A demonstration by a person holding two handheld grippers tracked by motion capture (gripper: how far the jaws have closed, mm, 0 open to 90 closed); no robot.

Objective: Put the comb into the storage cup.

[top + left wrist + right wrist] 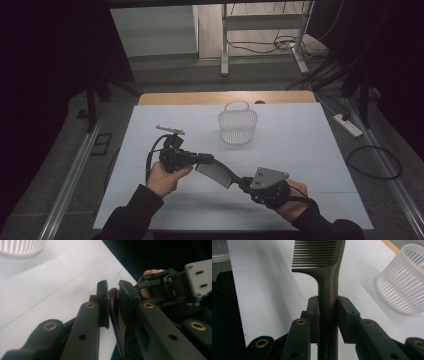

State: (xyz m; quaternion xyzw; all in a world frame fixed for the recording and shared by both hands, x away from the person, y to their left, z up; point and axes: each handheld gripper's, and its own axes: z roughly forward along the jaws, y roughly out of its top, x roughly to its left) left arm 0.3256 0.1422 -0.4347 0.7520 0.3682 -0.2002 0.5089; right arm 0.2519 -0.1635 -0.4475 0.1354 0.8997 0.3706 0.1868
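A dark comb (216,172) hangs in the air over the front middle of the white table (300,150), spanning between both grippers. My right gripper (243,183) is shut on its handle; in the right gripper view the pads (313,307) clamp the handle of the comb (322,257) and the teeth point away. My left gripper (209,160) comes in from the left and is shut on the toothed end. Seen from the left gripper (113,290), the comb (115,312) stands edge-on between the two pads.
A white slatted basket (237,124) with a handle stands upright at the far middle of the table, also seen as the basket (404,282) to the right. Beyond the table's wooden far edge (225,97) are metal frame legs and cables on the floor.
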